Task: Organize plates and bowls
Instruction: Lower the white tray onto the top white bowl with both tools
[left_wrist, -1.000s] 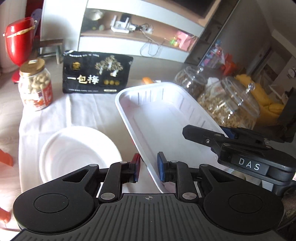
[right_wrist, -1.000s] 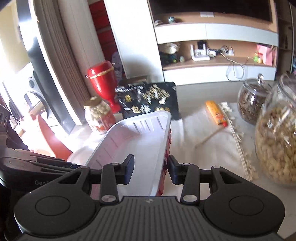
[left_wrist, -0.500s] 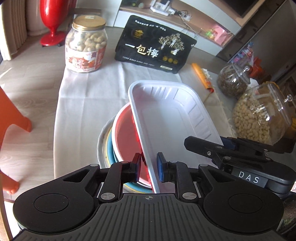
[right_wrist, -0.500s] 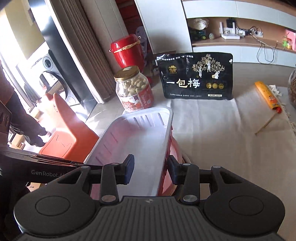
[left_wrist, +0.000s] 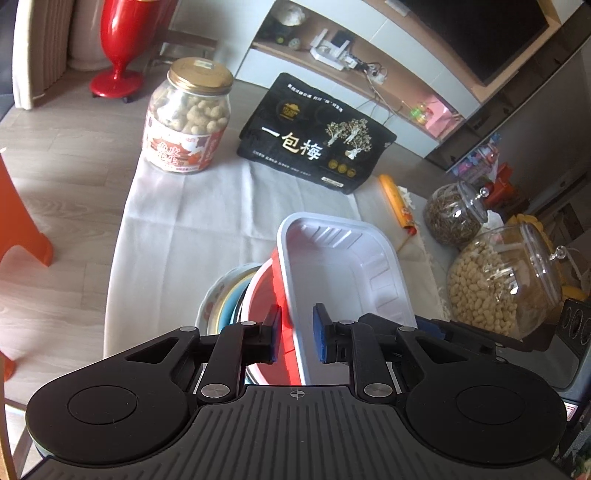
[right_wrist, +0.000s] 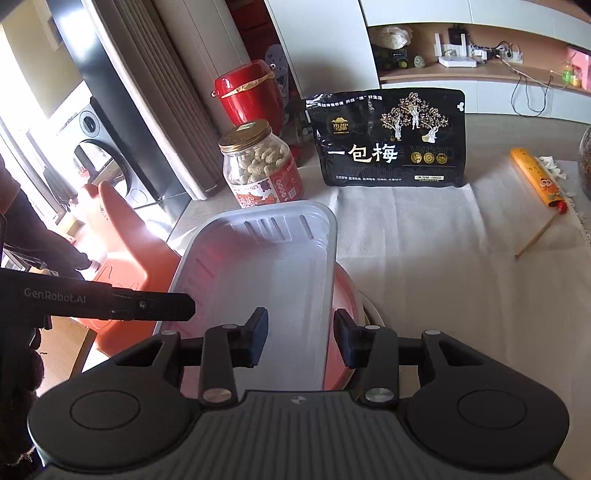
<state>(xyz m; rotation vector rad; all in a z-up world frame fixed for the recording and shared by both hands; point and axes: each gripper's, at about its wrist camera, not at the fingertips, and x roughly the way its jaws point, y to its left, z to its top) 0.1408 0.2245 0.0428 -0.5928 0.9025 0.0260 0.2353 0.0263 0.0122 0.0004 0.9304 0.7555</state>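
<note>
A white rectangular plastic tray (left_wrist: 343, 266) rests on a red bowl (left_wrist: 264, 306), which sits in a stack of bowls and plates (left_wrist: 221, 299) on the white tablecloth. My left gripper (left_wrist: 297, 334) is open, its fingers straddling the tray's near-left rim with gaps on both sides. In the right wrist view the tray (right_wrist: 258, 269) lies over the red bowl (right_wrist: 345, 299). My right gripper (right_wrist: 300, 338) is open around the tray's right rim. The left gripper's finger shows at the left of the right wrist view.
A peanut jar (left_wrist: 188, 118), a black snack bag (left_wrist: 314, 144) and an orange packet (left_wrist: 397, 205) stand farther back. Two glass jars (left_wrist: 502, 280) stand at the right. An orange chair (right_wrist: 118, 236) is off the table's left edge.
Both grippers lowered the tray onto the red bowl in the stack. Both jaws have opened and let go of the tray's rim.
</note>
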